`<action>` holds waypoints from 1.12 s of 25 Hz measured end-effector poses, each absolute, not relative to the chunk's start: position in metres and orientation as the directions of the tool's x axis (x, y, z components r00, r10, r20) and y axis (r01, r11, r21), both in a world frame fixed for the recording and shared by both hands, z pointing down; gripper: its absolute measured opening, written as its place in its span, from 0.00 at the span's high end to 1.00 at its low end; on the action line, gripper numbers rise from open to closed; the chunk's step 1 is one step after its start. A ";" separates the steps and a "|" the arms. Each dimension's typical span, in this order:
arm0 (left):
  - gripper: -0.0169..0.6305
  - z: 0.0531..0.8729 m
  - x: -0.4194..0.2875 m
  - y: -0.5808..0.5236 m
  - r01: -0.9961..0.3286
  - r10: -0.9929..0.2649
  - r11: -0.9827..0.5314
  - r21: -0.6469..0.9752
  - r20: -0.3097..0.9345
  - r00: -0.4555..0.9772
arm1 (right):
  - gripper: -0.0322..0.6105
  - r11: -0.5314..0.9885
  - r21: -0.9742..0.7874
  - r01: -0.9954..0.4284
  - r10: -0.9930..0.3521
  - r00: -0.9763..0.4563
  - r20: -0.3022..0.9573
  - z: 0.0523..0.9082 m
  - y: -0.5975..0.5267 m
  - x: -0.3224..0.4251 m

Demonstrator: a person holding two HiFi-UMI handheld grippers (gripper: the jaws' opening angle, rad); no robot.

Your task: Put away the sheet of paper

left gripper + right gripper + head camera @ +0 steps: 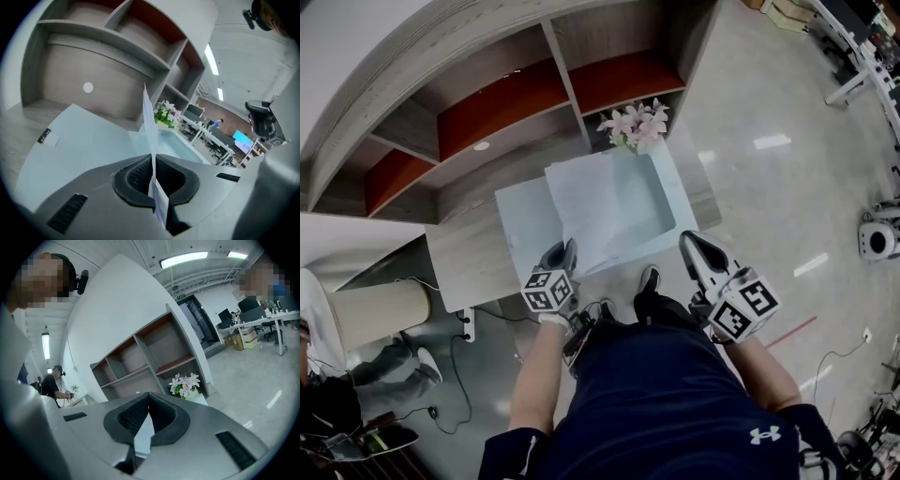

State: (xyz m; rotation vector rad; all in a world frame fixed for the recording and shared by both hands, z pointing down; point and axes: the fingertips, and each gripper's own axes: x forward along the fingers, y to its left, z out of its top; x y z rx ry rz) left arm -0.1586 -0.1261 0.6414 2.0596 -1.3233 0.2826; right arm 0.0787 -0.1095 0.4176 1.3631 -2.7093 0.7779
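My left claw grips the sheet of paper at the surface's near edge, my right claw is closed and empty; next, I judge, comes carrying it to storage.

1. A white logo of two crossed arcs, without words, on the person's dark garment.
2. Left cube and right cube: square black-and-white codes, no letters.
3. Green sign overhead: unreadable.

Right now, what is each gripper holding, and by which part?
The left gripper pinches the paper by its near edge. The right gripper is shut on nothing.
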 end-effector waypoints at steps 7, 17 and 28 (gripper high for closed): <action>0.95 0.672 -0.171 -0.126 -0.877 -0.702 -0.134 0.462 0.581 0.413 | 0.93 0.488 -0.467 -0.737 -0.731 -0.638 0.242 0.432 -0.134 0.095; 0.95 0.696 -0.195 -0.113 -0.886 -0.662 0.100 0.454 0.695 0.282 | 0.93 0.497 -0.516 -0.697 -0.702 -0.673 0.233 0.439 -0.156 0.114; 0.95 0.702 -0.197 -0.124 -0.894 -0.616 0.047 0.445 0.718 0.325 | 0.93 0.432 -0.535 -0.726 -0.739 -0.625 0.250 0.447 -0.165 0.110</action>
